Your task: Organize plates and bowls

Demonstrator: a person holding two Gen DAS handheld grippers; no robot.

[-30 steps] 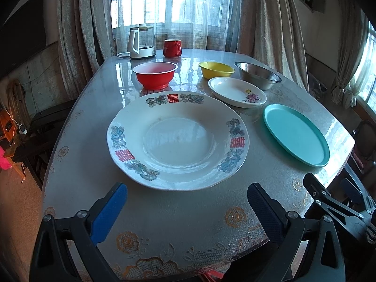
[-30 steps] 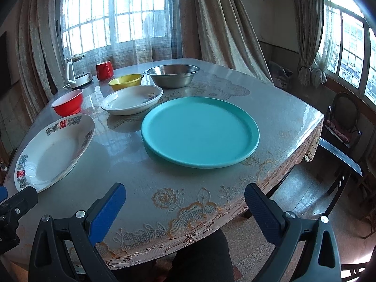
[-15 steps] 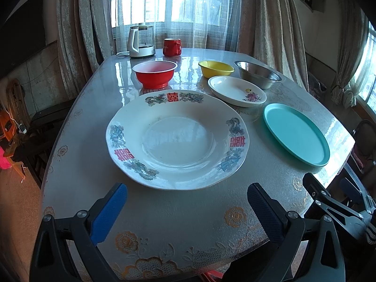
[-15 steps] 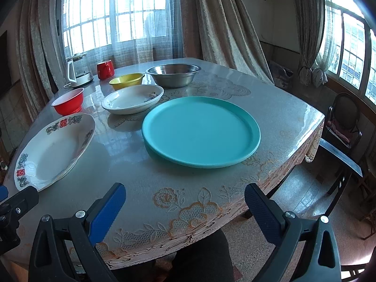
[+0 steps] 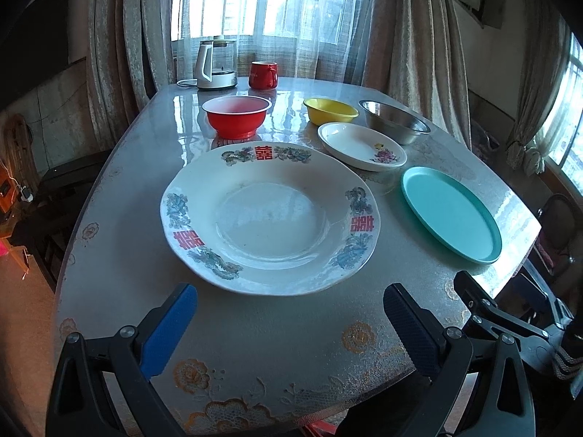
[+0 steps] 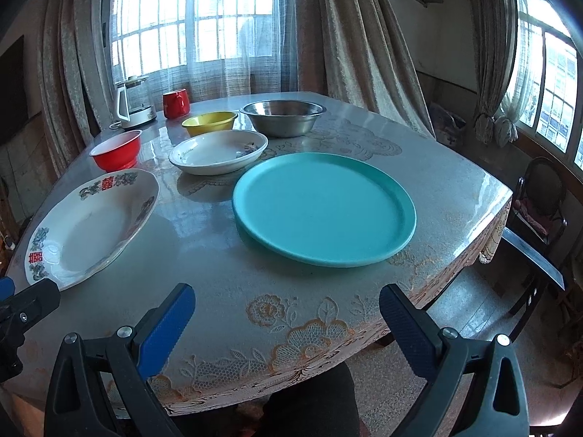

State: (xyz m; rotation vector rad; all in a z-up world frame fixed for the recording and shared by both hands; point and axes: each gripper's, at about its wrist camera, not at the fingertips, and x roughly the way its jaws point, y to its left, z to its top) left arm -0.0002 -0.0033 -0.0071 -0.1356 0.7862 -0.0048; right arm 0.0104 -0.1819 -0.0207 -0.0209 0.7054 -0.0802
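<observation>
A large white plate (image 5: 269, 218) with red characters and blue flowers lies right ahead of my open left gripper (image 5: 291, 313). In front of my open right gripper (image 6: 288, 313) lies a teal plate (image 6: 324, 207). Behind them sit a small white floral plate (image 5: 360, 145), a red bowl (image 5: 236, 114), a yellow bowl (image 5: 329, 109) and a steel bowl (image 5: 393, 122). Both grippers hover over the near table edge with nothing between their fingers. The right wrist view shows the same large white plate (image 6: 87, 222) at its left.
A glass kettle (image 5: 215, 63) and a red mug (image 5: 262, 74) stand at the far end of the table (image 5: 120, 255) by the curtained window. Dark chairs (image 6: 539, 204) stand off the table's right side. A person's dark-clothed leg (image 6: 313, 400) shows below the near edge.
Both grippers have drifted very slightly; the plates and bowls lie where they were.
</observation>
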